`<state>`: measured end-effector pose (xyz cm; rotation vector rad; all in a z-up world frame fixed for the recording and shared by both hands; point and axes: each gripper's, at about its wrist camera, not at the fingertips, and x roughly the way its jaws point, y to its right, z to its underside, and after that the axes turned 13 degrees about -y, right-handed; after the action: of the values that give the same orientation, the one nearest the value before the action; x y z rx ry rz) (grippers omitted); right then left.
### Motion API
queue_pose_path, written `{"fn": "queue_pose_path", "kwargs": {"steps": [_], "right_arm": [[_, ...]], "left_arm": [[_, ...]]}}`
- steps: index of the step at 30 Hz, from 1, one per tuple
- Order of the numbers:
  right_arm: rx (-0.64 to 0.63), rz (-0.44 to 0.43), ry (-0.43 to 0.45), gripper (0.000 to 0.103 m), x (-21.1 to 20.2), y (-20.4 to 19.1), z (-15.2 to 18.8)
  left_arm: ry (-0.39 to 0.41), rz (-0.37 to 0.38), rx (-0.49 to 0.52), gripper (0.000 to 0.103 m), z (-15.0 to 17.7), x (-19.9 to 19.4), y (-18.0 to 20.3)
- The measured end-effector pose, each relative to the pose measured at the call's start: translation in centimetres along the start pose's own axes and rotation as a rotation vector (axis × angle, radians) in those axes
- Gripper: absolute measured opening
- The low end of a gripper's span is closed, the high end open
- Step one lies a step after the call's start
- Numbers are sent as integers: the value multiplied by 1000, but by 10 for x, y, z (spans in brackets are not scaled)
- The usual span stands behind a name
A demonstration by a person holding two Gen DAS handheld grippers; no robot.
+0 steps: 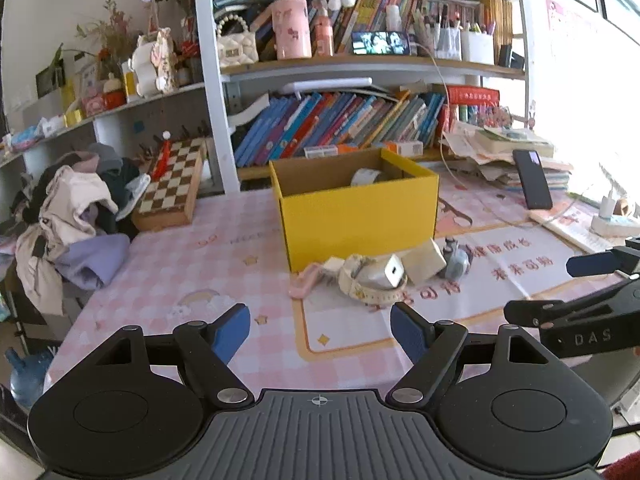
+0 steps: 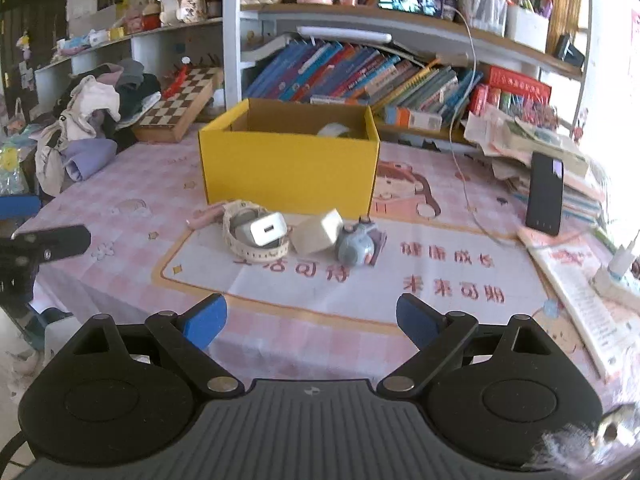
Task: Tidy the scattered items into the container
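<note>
A yellow cardboard box (image 1: 356, 216) (image 2: 288, 168) stands open on the pink checked tablecloth, with a pale roll (image 2: 334, 130) inside. In front of it lie a white charger (image 2: 264, 230) (image 1: 390, 272) resting in a coiled cream strap (image 2: 256, 254), a pink item (image 2: 204, 216) (image 1: 306, 280), a cream block (image 2: 318, 232) (image 1: 424, 262) and a small blue-grey toy (image 2: 356, 246) (image 1: 456, 258). My left gripper (image 1: 320, 328) hovers open short of the pile, nothing between its fingers. My right gripper (image 2: 312, 320) is open too, in front of the same pile and apart from it.
A chessboard box (image 1: 172, 188) and a heap of clothes (image 1: 76, 216) sit at the left. A black phone (image 2: 546, 196) leans on stacked papers at the right, beside a cable and a white plug (image 2: 622, 264). Bookshelves stand behind the box.
</note>
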<state>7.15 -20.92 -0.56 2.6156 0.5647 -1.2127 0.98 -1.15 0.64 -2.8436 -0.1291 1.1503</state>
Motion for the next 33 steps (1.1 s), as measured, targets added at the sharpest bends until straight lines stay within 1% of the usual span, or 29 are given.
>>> {"fn": "queue_pose_path", "kwargs": {"steps": [6,9,14,20,33], "right_arm": [[26,12,-45,92,10,0,9],[14,20,-47,92,11,-1,11],[17,17,-38,92,13,3,6],[23,12,-53,92,19,10,0],[27,6,-87,92,33,21,-7]], "left_arm": [[-47,17,6,80,8,11,7],[-55,22,24,80,7,15,11],[-46,15,29,80,3,16,14],[-71,11,22,80,0,25,16],[-97,22,19,80,-7,37,21]]}}
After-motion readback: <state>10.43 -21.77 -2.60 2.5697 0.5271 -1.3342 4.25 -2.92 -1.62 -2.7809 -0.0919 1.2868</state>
